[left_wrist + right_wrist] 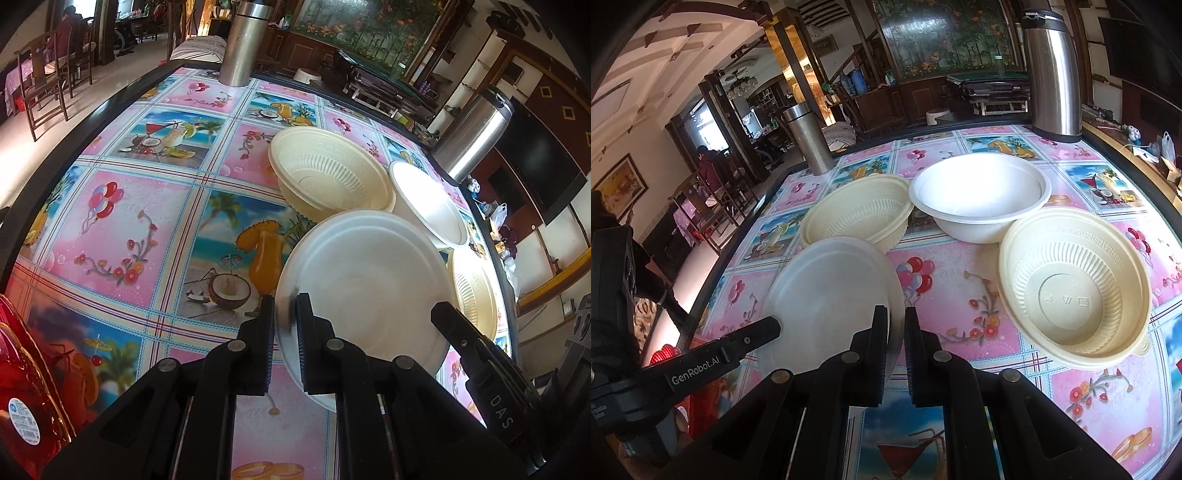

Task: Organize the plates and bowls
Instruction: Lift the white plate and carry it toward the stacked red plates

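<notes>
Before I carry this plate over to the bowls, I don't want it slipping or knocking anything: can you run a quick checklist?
1. Left tool clamped on the white plate rim: ok.
2. Right tool clamped on the opposite rim: ok.
3. Plate clear of the table: cannot tell; it is tilted.
4. Plate empty: ok.
5. Gap to the cream bowl behind: not ok, the plate overlaps its rim in the right wrist view.
6. White bowl free to receive: cannot tell; something white seems nested inside it.
</notes>
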Demonstrator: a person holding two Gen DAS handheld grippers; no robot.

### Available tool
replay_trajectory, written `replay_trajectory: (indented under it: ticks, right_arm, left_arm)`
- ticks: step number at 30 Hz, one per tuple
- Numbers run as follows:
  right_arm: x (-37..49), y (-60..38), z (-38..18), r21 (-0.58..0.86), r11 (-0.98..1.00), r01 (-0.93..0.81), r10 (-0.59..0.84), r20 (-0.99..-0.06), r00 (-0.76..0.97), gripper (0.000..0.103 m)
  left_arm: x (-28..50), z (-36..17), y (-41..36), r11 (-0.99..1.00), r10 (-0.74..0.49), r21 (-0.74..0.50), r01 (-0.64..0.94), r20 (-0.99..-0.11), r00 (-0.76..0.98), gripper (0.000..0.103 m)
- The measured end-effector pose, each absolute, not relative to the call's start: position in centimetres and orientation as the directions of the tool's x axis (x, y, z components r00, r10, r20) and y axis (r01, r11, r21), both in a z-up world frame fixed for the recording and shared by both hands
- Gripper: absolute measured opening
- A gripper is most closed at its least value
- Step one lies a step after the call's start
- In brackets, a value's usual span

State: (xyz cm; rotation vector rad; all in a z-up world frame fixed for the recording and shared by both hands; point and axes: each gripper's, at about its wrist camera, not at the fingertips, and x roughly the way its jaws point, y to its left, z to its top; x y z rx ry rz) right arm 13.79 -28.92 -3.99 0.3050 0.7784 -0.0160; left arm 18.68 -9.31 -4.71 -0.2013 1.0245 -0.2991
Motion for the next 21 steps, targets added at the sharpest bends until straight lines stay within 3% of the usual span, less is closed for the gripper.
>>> replay_trajectory:
  ticks: [21]
  right_arm:
    - [6.3, -21.3, 1.8, 0.26, 0.966, 0.011, 0.152, -0.595, 0.789, 0.009]
  left_arm:
    - [10.3, 1.6, -1.8, 0.962, -0.26, -0.251, 0.103, -0.74, 0.621, 0.01]
